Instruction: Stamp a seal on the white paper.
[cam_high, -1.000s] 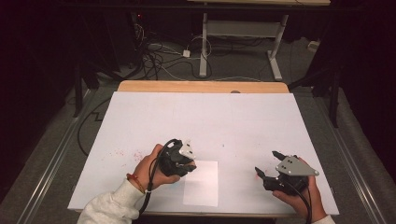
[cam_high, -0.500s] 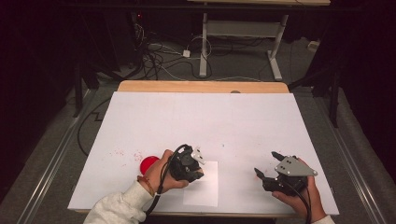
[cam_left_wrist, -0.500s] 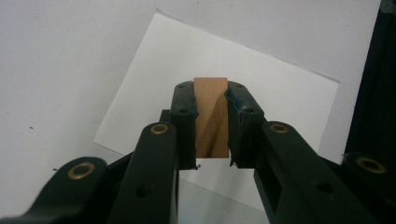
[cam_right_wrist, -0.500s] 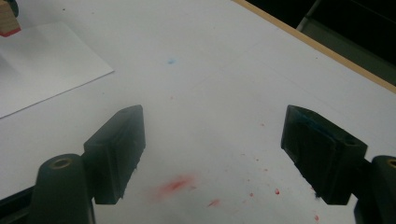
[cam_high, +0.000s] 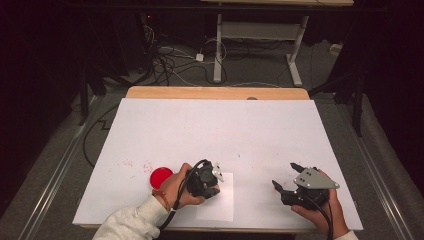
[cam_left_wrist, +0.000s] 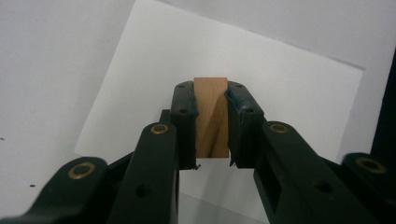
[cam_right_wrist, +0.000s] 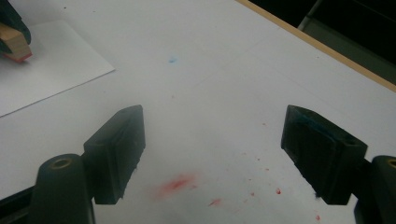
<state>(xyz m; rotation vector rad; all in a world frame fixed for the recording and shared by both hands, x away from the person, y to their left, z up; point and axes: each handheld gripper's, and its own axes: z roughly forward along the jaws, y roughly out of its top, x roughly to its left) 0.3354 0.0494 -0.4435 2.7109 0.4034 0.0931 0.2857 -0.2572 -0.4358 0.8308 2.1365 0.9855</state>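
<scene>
Low in the frame's centre, my left claw grips a small tan wooden block above the white paper sheet; my right claw gapes, released

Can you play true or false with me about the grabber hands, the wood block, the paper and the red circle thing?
1. The left gripper is squeezing a wooden block. True.
2. The right gripper is holding the red round thing. False: its jaws are wide apart with nothing between them, and the red round thing sits on the table by the left hand.
3. The wooden block is over a white sheet of paper. True.
4. The table is perfectly clean. False: there are red specks on it.
5. Both grippers are shut. False: just the left one is.
</scene>
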